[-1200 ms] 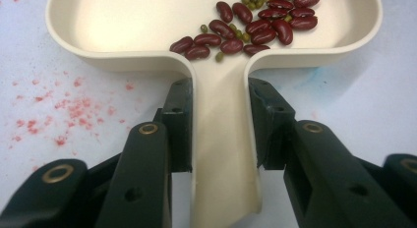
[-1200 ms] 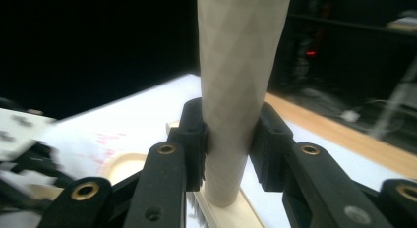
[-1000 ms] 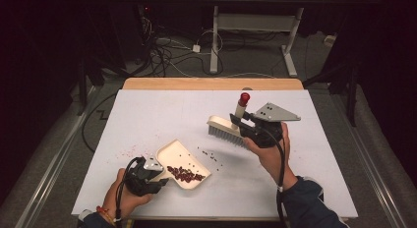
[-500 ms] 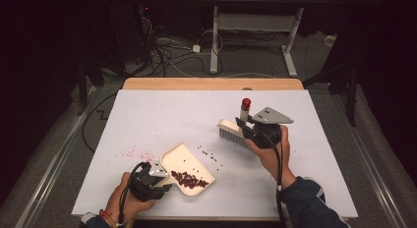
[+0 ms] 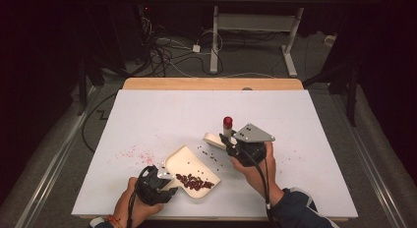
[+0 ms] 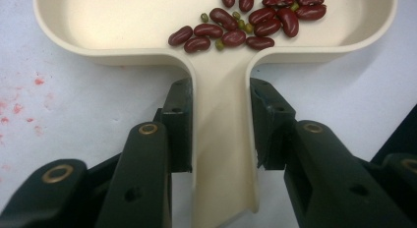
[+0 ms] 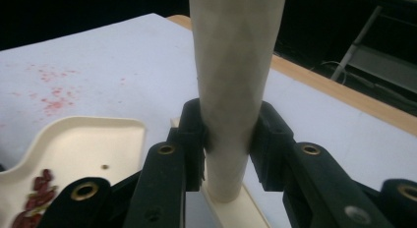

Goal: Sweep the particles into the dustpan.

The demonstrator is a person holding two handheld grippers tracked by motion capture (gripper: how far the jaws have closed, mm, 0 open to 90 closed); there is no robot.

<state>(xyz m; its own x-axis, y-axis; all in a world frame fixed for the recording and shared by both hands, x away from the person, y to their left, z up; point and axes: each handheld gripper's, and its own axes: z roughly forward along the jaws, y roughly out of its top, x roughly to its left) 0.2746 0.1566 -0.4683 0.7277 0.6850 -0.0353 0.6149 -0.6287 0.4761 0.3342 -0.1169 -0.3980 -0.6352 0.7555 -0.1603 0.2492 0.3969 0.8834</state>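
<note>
The brush [image 5: 216, 139] has been brought down nearer the dustpan [image 5: 189, 164], its handle clenched by the right claw [image 5: 227, 139]; the dustpan's handle is clenched by the left claw [image 5: 164, 175].

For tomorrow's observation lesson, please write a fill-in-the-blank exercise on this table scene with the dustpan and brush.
1. The left hand-held gripper is shut on the dustpan's ____.
2. The right hand-held gripper is shut on the handle of the ____, whose tip is red.
3. Inside the dustpan lie red ____ mixed with a few small green ones.
4. On the white table cover, left of the dustpan, there are faint ____ specks.

Missing words: handle; brush; beans; red
</note>
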